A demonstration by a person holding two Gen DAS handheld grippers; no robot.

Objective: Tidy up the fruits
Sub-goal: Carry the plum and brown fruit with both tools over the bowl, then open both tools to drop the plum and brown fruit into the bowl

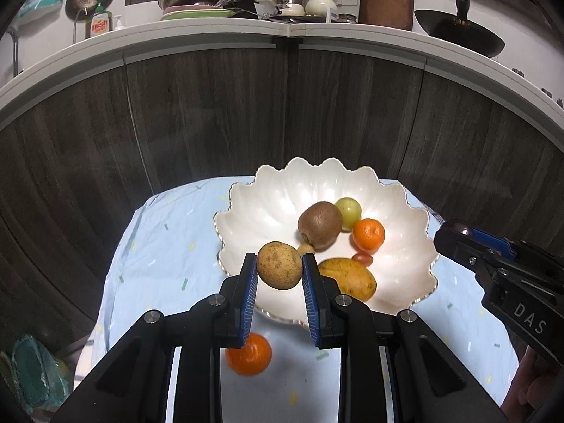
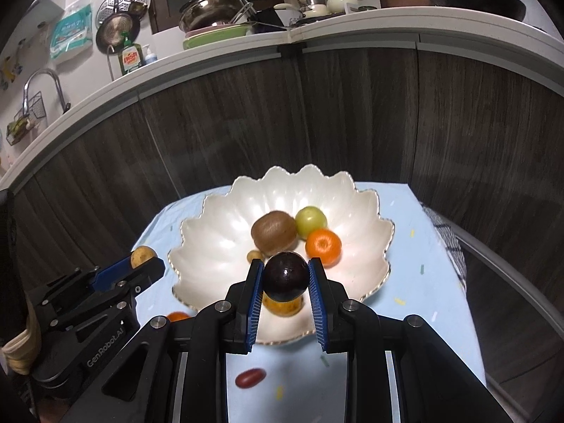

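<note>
Left gripper (image 1: 279, 269): closed on a round, speckled tan-brown fruit (image 1: 279, 269), its blue ribbed pads pressed on both sides; the fruit hangs over the near-left rim of the bowl.
Right gripper (image 2: 286, 276): clamped on a glossy, dark purple round fruit (image 2: 286, 276), carried above the bowl's near edge.
Bowl: a white, petal-rimmed porcelain bowl (image 1: 253, 204) on a pale blue cloth with confetti flecks (image 1: 165, 246), which covers a small table.
In the bowl: a fuzzy brown kiwi (image 1: 320, 225) at centre; a yellow-green round fruit (image 1: 349, 213) touching it at 2 o'clock; a small orange mandarin (image 1: 368, 234) at 3 o'clock; a tiny tan round fruit (image 1: 306, 248) at 7 o'clock of the kiwi.
Left view only: a yellow, spotted oval mango (image 1: 349, 278) and a small red cherry tomato (image 1: 363, 258) at the bowl's 5 o'clock; in the right view the purple fruit hides most of the mango.
Still on the cloth: a second orange mandarin (image 1: 249, 354) at 6 o'clock below the left pads; a dark red oval tomato (image 2: 250, 378), seen only from the right wrist.
In the way: each gripper's own arms cover the near cloth; the right gripper enters the left view at 3 o'clock.
Surroundings: dark wood-grain cabinet fronts (image 1: 211, 112) behind the table; a white counter (image 1: 176, 35) with a green dish-soap bottle (image 1: 100, 23), stacked pans, a white teapot (image 1: 319, 3) and a black wok (image 1: 460, 33).
Right view only: a chrome tap (image 2: 44, 86) at 9 o'clock.
</note>
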